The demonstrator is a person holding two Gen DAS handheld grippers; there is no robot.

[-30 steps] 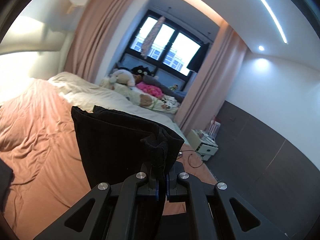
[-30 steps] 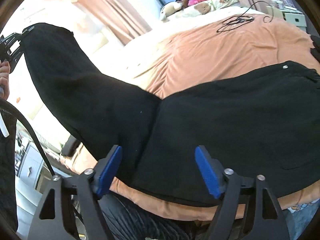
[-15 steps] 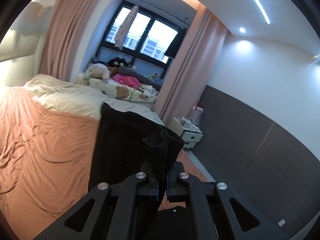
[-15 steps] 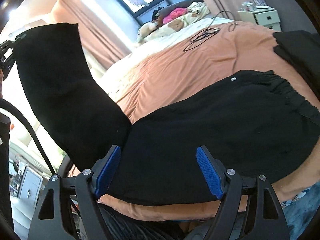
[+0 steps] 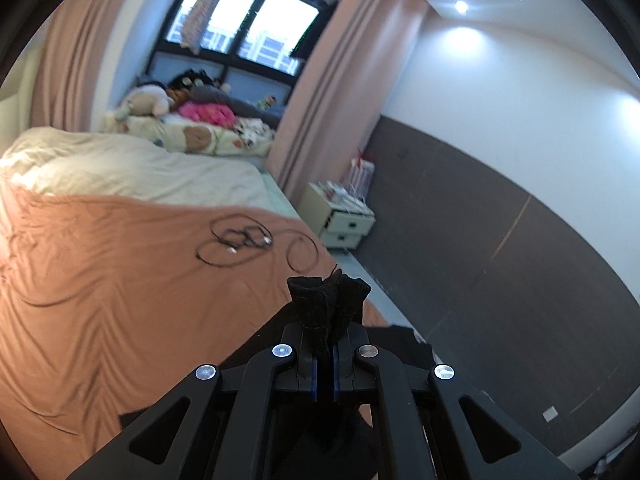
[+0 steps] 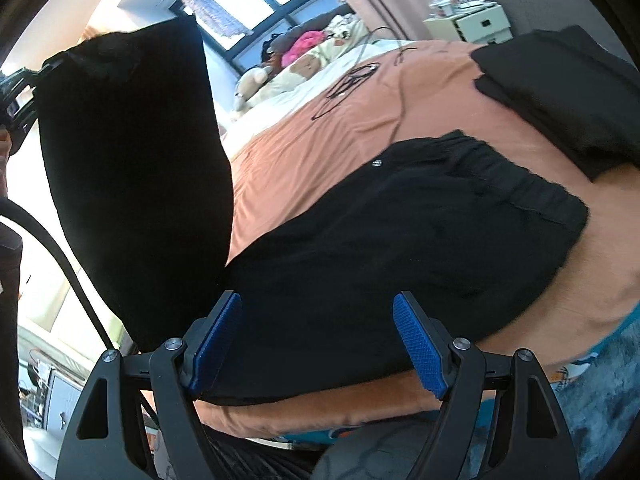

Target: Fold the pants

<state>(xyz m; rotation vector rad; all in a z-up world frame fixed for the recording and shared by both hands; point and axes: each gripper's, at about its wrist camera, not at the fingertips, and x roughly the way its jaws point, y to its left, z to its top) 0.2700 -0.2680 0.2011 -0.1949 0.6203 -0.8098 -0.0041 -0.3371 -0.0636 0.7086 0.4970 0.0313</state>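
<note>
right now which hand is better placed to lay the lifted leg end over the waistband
Left. Its gripper is already shut on the hem of the raised pants leg. The right gripper hovers with jaws open above the pants, holding nothing.

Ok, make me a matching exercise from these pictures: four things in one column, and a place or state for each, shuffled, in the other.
Things:
1. left gripper
2. right gripper
3. cable
4. folded dark clothes

Places or states:
A. coiled loosely on the orange bedcover
B. shut on the pants leg
C. jaws wide open, holding nothing
D. stacked near the bed's far right edge

Pairs: 1-B, 2-C, 3-A, 4-D
</note>
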